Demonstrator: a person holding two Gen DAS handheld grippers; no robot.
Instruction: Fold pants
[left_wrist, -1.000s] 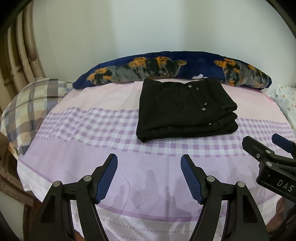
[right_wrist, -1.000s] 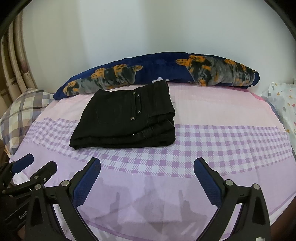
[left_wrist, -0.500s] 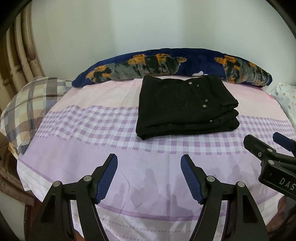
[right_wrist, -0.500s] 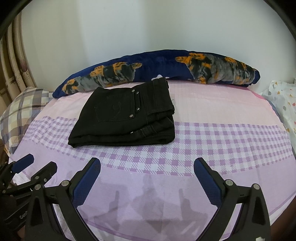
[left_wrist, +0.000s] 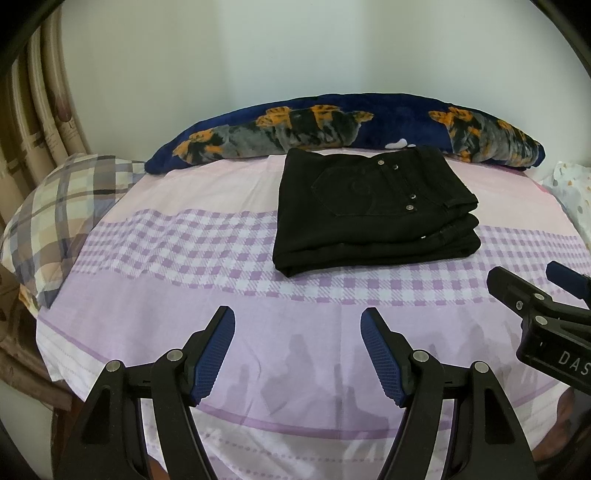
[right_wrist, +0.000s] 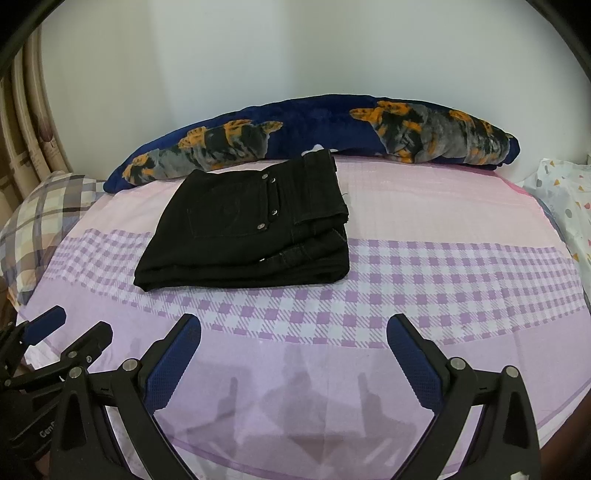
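Note:
The black pants (left_wrist: 373, 210) lie folded in a neat stack on the purple checked bedsheet (left_wrist: 184, 251), back pocket up; they also show in the right wrist view (right_wrist: 247, 229). My left gripper (left_wrist: 297, 354) is open and empty, well short of the pants, above the sheet's near part. My right gripper (right_wrist: 293, 362) is open and empty, also short of the pants. Each gripper shows at the edge of the other's view: the right gripper (left_wrist: 535, 295) and the left gripper (right_wrist: 62, 339).
A long navy pillow with orange and grey print (left_wrist: 332, 125) lies behind the pants against the white wall. A plaid pillow (left_wrist: 55, 210) is at the left, a white dotted pillow (right_wrist: 561, 206) at the right. A rattan frame (left_wrist: 33, 110) stands far left.
Both views have shifted slightly: the pants sit a little higher in frame, as both grippers tilt or draw back a bit. The pants themselves have not moved. Both grippers stay open.

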